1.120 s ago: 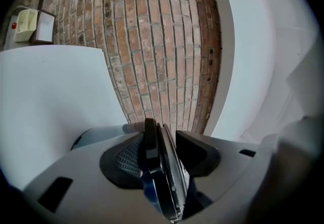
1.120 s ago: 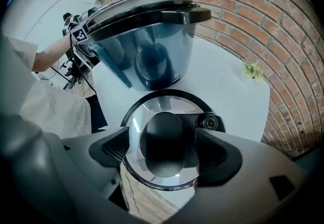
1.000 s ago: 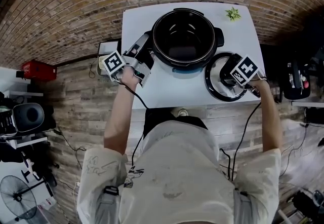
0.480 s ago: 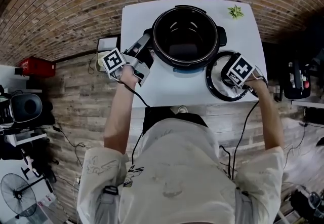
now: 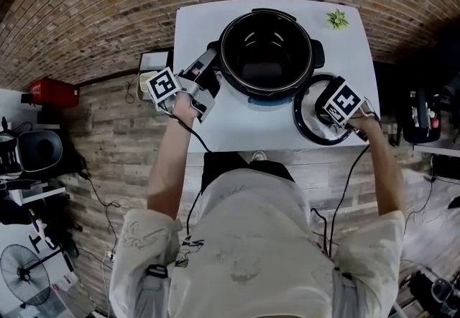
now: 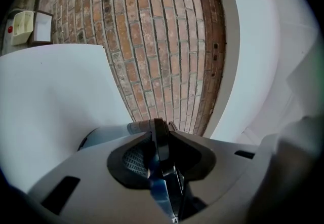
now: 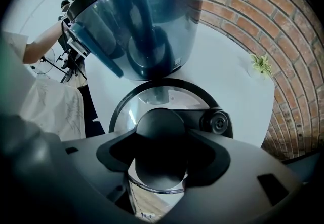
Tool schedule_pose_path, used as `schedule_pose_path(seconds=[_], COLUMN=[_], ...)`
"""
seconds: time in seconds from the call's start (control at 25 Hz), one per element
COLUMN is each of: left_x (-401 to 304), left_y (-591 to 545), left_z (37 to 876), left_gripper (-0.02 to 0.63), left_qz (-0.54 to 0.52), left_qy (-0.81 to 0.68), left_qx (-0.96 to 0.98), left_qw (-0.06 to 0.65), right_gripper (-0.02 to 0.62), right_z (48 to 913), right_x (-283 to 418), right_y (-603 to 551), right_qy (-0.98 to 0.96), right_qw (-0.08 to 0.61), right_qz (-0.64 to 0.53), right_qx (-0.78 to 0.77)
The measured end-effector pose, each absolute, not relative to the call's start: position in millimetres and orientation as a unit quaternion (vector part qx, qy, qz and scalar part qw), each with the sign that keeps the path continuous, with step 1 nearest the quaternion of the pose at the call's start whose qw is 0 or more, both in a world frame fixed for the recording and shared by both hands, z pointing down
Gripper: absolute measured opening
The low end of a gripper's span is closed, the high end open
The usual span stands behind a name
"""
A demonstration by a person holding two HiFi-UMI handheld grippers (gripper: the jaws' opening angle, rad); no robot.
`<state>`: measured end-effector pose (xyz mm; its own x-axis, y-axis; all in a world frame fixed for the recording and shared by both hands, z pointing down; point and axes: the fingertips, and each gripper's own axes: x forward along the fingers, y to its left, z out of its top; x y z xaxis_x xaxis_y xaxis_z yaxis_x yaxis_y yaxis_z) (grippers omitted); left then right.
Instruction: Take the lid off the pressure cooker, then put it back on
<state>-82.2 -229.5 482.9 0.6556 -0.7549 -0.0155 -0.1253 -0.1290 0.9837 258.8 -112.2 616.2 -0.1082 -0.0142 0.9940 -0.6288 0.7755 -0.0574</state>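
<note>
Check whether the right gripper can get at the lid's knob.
Yes, apparently: the right gripper has just closed its jaws on the knob; the lid lies uncovered on the table beside the cooker.

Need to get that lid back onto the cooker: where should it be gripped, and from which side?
Grip the round black knob on top of the lid, coming straight down from above. The lid lies flat on the table with the knob up, and its thin rim offers little purchase. The right gripper has just been closing its jaws, with the knob between them.
</note>
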Motion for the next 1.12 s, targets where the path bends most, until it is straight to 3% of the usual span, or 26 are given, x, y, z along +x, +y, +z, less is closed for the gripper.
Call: schedule_pose_path(seconds=[0.28,0.6,1.12], left_x=[-83,-84,-81], left_y=[-228,-227,-228], left_z=[484,485,486], left_gripper=[0.118,0.118,0.117], left_qz=[-0.278,-0.278,-0.269], left_qy=[-0.31,-0.309,-0.29], left_qx=[0.69,0.682,0.68], left_qw=[0.592,0.602,0.617], right_gripper=[0.291,0.291,0.292], right_z=[597,565,446], right_x=[262,285,284], right_y=[-107,-94,-81], right_qy=[-0.71,-0.69,-0.687], right_qw=[0.599,0.615,0.621], right_qz=[0.271,0.266,0.252], right_qx=[0.25,0.273,0.281])
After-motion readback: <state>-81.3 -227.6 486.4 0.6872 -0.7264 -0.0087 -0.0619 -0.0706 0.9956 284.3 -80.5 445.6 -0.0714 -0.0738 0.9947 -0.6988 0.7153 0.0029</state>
